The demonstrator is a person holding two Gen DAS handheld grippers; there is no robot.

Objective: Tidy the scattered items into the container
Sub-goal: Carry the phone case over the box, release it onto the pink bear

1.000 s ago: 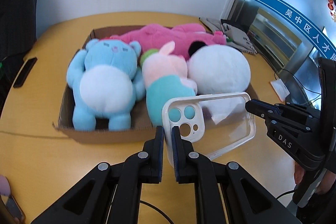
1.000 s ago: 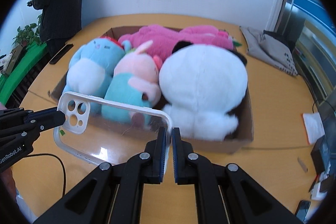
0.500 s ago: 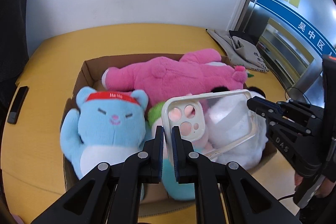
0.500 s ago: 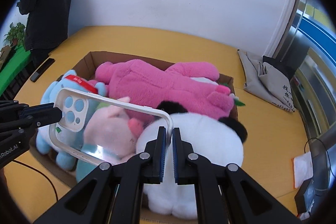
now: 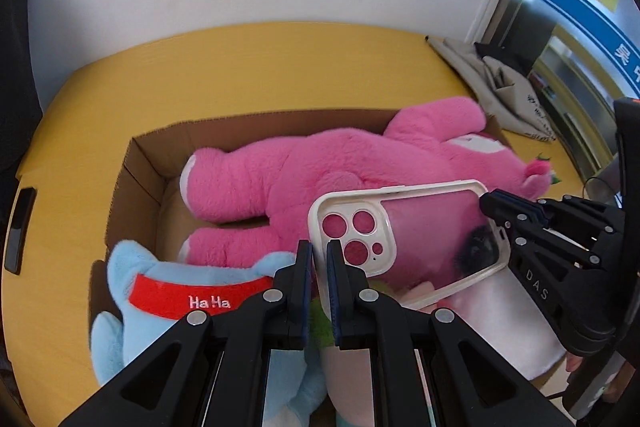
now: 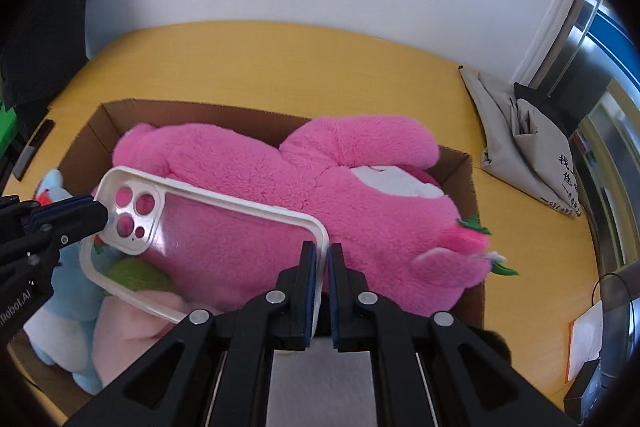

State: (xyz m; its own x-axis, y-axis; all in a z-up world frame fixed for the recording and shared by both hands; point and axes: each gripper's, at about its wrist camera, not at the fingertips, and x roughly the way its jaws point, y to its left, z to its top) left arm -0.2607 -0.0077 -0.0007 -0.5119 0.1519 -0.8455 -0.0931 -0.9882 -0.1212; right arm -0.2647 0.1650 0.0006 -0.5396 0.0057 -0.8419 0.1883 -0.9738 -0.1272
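- Holding the phone case [image 5: 424, 239] over the cardboard box [image 5: 140, 163], above the pink plush [image 5: 320, 171]; plushies already in.
- We have left gripper [image 5: 319, 259] and right gripper [image 6: 323, 263] each pinching a case end (release pending).

Clear phone case [image 5: 412, 239] is pinched at its camera end by the left gripper [image 5: 319, 259] and at the far end by the right gripper [image 5: 490, 203], held above pink plush [image 5: 320, 171] and blue plush [image 5: 192, 295] in cardboard box [image 5: 140, 179]
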